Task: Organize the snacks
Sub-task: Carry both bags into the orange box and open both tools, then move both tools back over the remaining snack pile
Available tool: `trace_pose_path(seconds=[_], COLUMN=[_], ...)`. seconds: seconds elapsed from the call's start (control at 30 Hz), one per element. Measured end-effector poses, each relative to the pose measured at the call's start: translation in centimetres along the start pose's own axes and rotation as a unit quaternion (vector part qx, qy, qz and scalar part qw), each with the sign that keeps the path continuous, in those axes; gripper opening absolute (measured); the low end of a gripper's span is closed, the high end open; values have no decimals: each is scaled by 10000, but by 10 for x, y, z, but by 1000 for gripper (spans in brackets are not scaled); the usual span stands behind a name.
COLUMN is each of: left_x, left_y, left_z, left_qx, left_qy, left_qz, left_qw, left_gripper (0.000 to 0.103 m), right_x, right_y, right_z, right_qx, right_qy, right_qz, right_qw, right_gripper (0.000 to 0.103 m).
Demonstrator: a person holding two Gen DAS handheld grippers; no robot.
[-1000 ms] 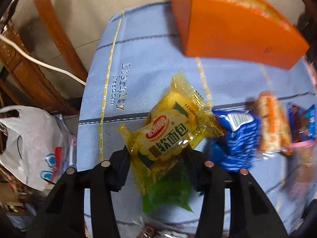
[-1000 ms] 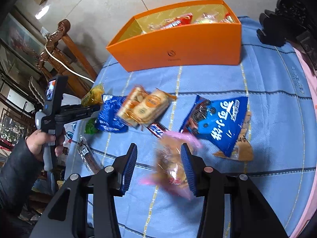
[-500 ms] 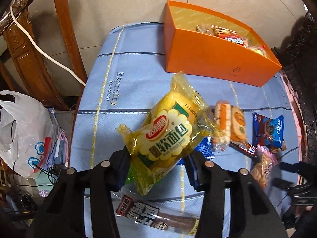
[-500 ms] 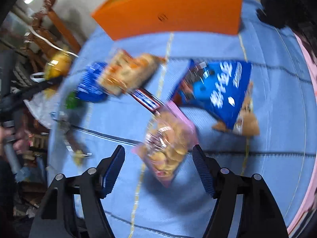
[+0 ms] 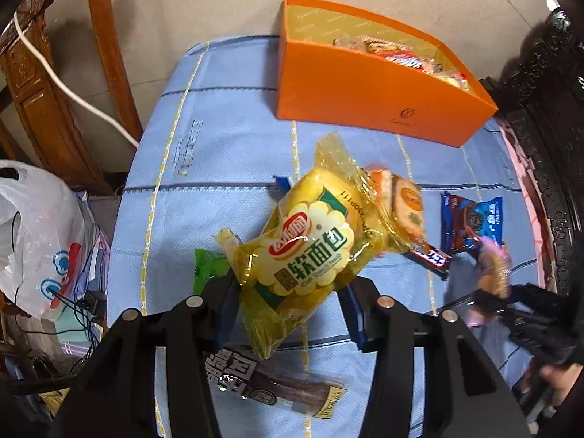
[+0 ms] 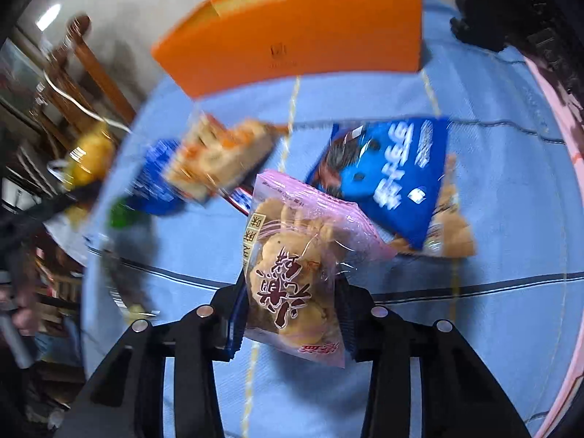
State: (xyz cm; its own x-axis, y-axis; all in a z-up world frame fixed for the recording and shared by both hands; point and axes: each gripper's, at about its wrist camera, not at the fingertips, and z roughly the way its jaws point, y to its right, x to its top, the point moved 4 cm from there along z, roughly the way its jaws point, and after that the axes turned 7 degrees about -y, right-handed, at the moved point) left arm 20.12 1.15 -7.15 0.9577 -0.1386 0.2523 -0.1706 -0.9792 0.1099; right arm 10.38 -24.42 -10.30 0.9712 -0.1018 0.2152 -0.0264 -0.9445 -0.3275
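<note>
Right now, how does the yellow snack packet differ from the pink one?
The yellow bread packet is clear yellow film with a red logo and holds one soft bun; the pink cracker packet is pink-edged and shows several round pieces. The yellow one sits in the left gripper, the pink one in the right gripper, whose jaws are closing on it. Both are sealed and raised above the blue cloth.

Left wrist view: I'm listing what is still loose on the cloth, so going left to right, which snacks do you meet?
Green packet → yellow soft-bread pack held in the left gripper → chocolate bar → blue cookie packet.
</note>
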Motion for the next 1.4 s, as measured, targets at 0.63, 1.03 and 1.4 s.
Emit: trace_pose_path(seconds=[0.63, 1.03, 1.4], left_x=[154, 245, 184], left_y=[71, 69, 55], left_z=[-39, 4, -10], left_qx=[-398, 288, 256], left_qy=[790, 1056, 767], left_qz=[413, -205, -73], left_qw=[9952, 9938, 9967], left_gripper=[47, 98, 98], right_x=[195, 280, 183], right_y=[-3, 18, 47], right_z=[-97, -54, -60], right_qx=[171, -289, -206], right_qy=[1634, 1876, 1548], right_qz=[-401, -70, 222], right_qw=[9856, 9818, 9875], right_gripper=[42, 69, 78])
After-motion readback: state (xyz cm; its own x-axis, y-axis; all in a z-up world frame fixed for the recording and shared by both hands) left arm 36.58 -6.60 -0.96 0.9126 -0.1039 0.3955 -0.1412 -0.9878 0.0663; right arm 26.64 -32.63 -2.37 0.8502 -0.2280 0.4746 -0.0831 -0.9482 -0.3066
